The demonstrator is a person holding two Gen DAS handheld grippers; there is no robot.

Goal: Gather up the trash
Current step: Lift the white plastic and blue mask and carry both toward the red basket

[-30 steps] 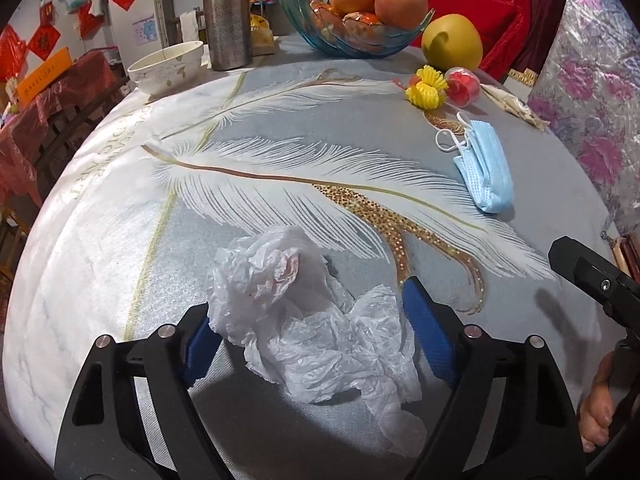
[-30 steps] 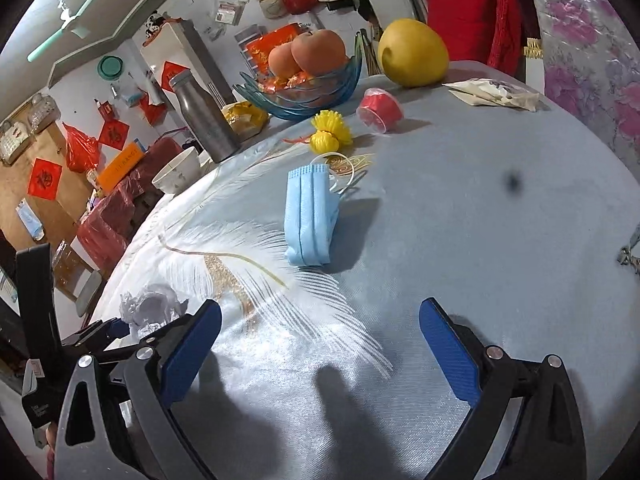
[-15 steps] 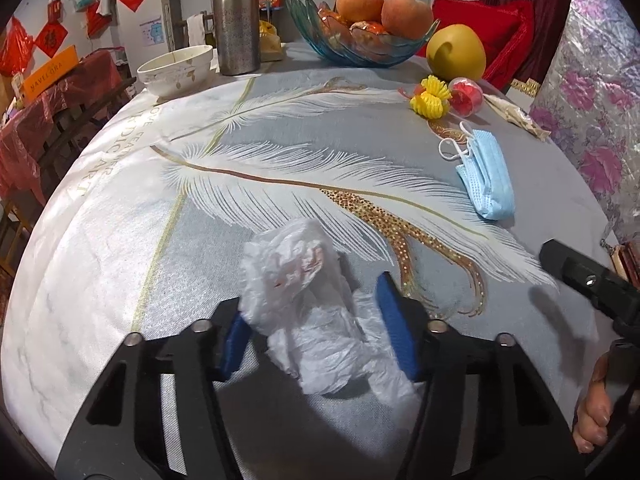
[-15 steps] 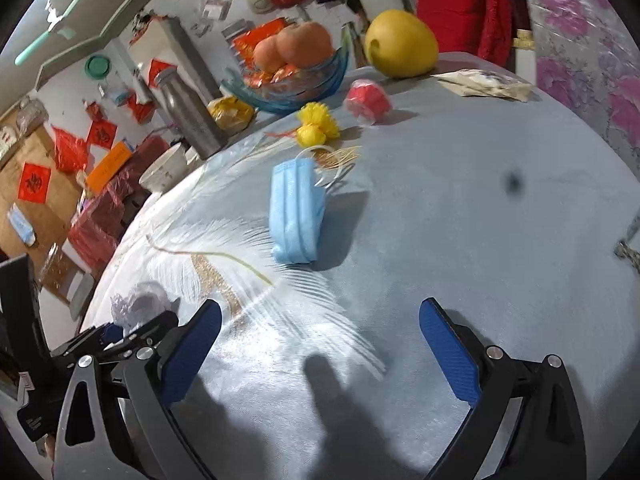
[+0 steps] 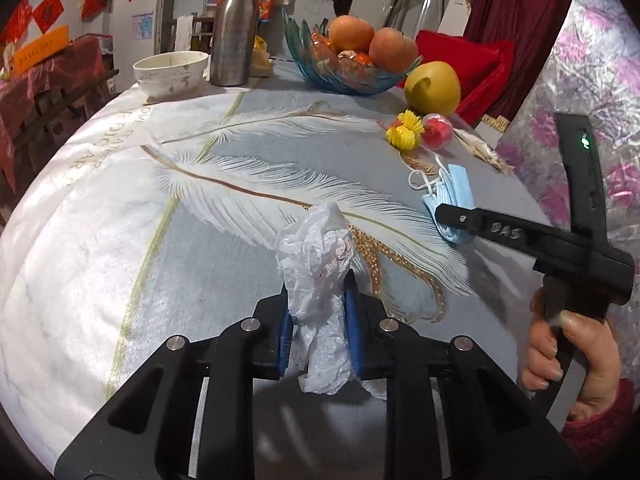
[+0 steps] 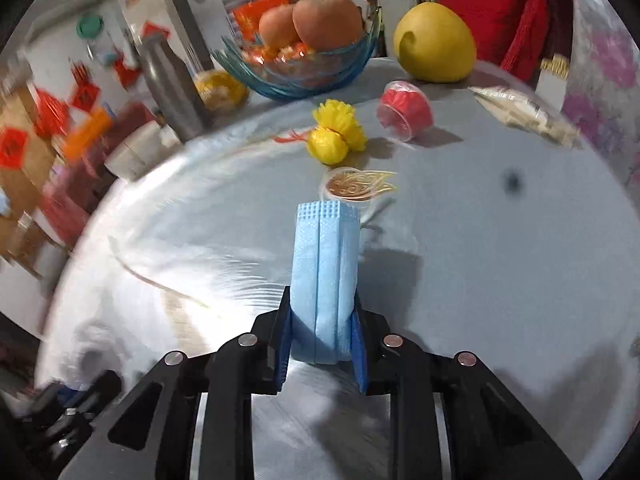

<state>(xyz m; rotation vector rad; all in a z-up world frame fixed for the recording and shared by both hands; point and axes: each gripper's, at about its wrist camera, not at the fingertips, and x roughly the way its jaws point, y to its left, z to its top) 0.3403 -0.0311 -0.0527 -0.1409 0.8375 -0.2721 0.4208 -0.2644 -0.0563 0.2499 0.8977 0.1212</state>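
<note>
A crumpled white tissue wad [image 5: 316,248] stands up between the blue pads of my left gripper [image 5: 316,312]. Its jaws are closing and press the wad from both sides, just above the feather-print tablecloth [image 5: 120,208]. In the right wrist view a folded blue face mask [image 6: 324,256] is pinched on edge in my right gripper [image 6: 322,320], whose jaws are closing too. The left wrist view shows the same mask [image 5: 460,188] at the tip of the right tool, with a person's hand [image 5: 560,360] on its handle.
At the far edge stand a blue glass fruit bowl [image 5: 320,68], a steel flask [image 5: 234,28], a white bowl [image 5: 172,68] and a yellow pomelo [image 5: 432,84]. Yellow tassels [image 6: 338,136], a red jelly cup [image 6: 406,114] and a crinkled wrapper [image 6: 520,116] lie beyond the mask.
The left jaws have closed on the tissue wad and raised it slightly. The right gripper has moved forward to the mask and closed on it from wide open.
</note>
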